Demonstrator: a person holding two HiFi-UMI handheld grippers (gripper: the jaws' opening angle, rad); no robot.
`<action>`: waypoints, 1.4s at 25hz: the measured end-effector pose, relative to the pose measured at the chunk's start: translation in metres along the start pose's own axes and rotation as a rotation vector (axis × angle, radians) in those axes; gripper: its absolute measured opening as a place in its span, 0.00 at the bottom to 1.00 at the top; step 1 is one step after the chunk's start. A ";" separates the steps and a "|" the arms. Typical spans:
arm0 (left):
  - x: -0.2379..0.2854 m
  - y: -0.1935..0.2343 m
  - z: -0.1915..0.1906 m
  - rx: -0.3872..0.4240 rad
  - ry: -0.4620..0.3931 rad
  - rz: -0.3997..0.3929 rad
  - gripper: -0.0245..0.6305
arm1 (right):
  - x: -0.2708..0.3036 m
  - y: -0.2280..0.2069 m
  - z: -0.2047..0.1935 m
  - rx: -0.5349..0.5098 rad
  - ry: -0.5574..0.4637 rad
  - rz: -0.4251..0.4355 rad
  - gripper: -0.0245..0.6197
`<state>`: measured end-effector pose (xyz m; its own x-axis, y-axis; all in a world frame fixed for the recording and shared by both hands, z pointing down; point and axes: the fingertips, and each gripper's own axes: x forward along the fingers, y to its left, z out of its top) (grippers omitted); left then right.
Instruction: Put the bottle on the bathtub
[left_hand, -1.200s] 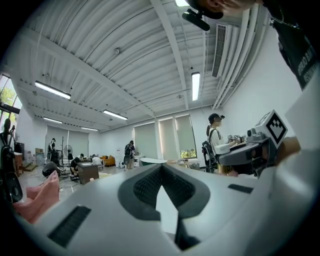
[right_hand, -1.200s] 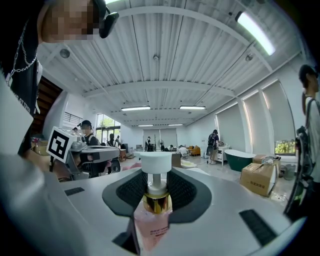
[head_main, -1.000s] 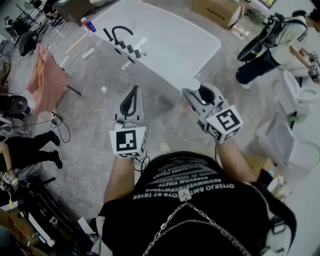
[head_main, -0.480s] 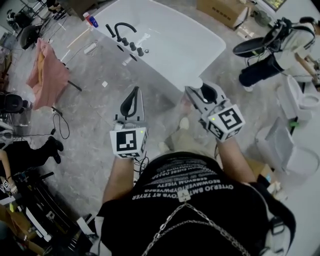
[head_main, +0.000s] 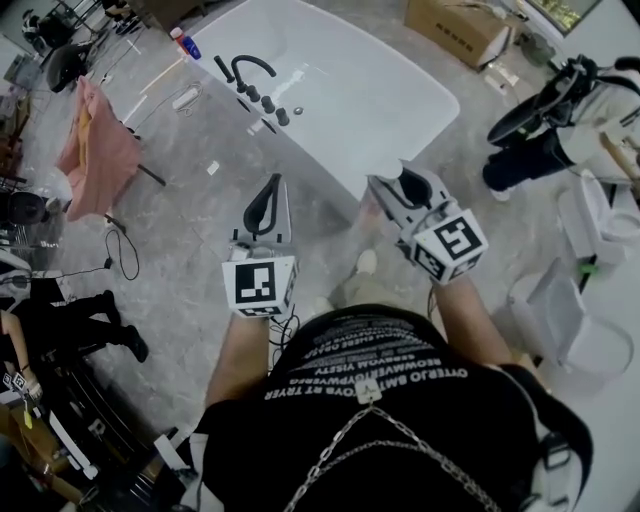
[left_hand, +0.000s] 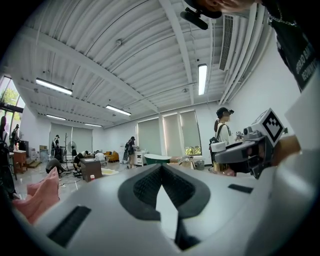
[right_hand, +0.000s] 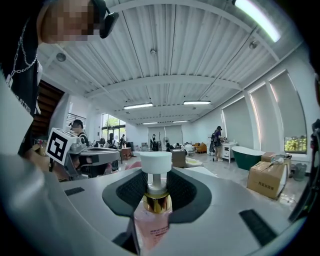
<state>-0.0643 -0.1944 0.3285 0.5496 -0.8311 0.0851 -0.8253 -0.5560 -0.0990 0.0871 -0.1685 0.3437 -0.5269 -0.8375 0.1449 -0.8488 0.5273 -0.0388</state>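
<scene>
1. Grey workshop floor, pink cloth (head_main: 95, 150) at far left, white bathtub (head_main: 340, 90) ahead.
2. My left gripper (head_main: 268, 192) hangs empty, its fingers (left_hand: 142, 187) pressed together.
3. My right gripper (head_main: 403, 187) pinches the pink pump bottle (right_hand: 151, 220) at its neck, beside the bathtub's near corner.
4. Bottle is in hand but not yet set down; placing and letting go remain.

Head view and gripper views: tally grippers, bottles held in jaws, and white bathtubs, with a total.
Grippers: 2, left gripper and right gripper.
Bottles held: 1, pink pump bottle in the right gripper's jaws.
White bathtub: 1.
Total: 4.
</scene>
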 end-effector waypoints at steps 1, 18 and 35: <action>0.006 0.000 0.002 -0.006 -0.001 0.003 0.04 | 0.002 -0.005 0.001 0.000 0.001 0.004 0.22; 0.109 0.012 0.014 0.014 0.019 0.097 0.04 | 0.059 -0.102 0.018 -0.010 0.003 0.103 0.22; 0.129 0.045 -0.010 -0.030 0.073 0.240 0.04 | 0.123 -0.135 -0.007 0.013 0.061 0.209 0.22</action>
<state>-0.0313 -0.3266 0.3449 0.3276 -0.9353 0.1338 -0.9351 -0.3412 -0.0960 0.1373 -0.3417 0.3741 -0.6879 -0.6999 0.1922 -0.7223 0.6861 -0.0866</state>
